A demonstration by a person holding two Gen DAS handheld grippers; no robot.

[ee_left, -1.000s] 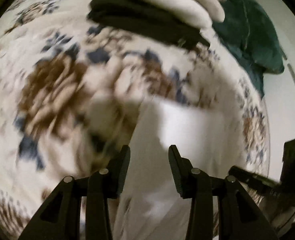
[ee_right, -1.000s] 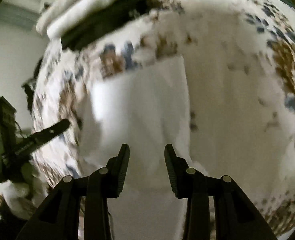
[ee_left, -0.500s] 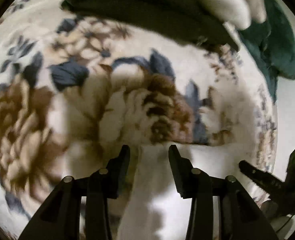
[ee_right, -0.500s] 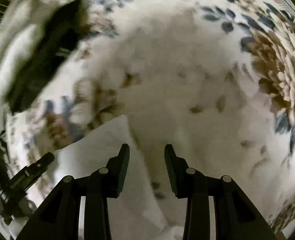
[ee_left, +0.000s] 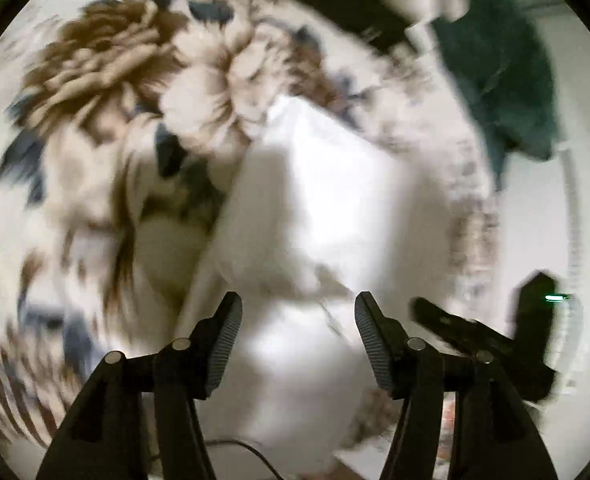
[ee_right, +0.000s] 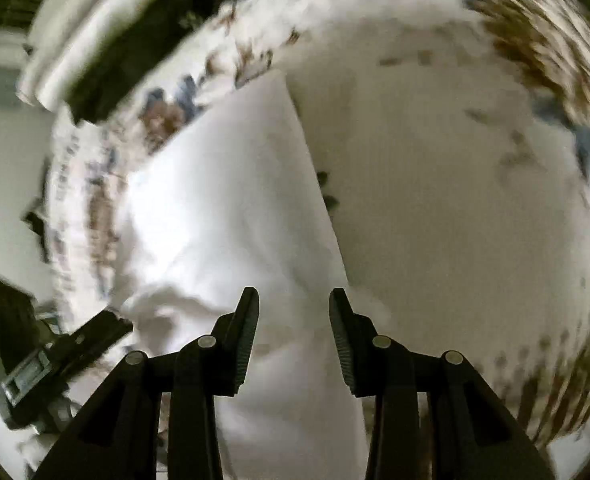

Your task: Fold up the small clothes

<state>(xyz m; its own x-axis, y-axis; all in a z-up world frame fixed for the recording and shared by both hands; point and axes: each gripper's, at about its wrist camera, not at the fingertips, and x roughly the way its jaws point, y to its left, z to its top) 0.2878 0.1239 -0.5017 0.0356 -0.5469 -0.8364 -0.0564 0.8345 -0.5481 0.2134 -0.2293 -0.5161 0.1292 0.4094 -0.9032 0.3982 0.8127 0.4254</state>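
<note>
White cloth, a small smooth garment (ee_left: 335, 184), lies on the fleecy bedspread printed with brown and blue flowers (ee_left: 95, 80), right under both of my tools, with one long straight edge running away from me in the right wrist view (ee_right: 231, 200). It looks folded at least once into a narrow panel, though blur hides its layers, so I cannot say how many folds are in.

My left gripper (ee_left: 298, 344) is opening; white fabric shows in the gap between its jaws, but the pads do not press on it. My right gripper (ee_right: 293, 340) is also opening, its jaws standing apart over the near end of the garment, gripping nothing. From the left camera I see the right tool off at the side, beside the cloth's near edge.

Behind, at the far edge of the bed, a stack of folded dark and cream clothes (ee_right: 95, 40) sits finished, I judge, with a dark green fabric heap (ee_left: 507, 92) near it. What remains, as I read it, is a last fold or tidy of this piece, then moving it to that stack.
</note>
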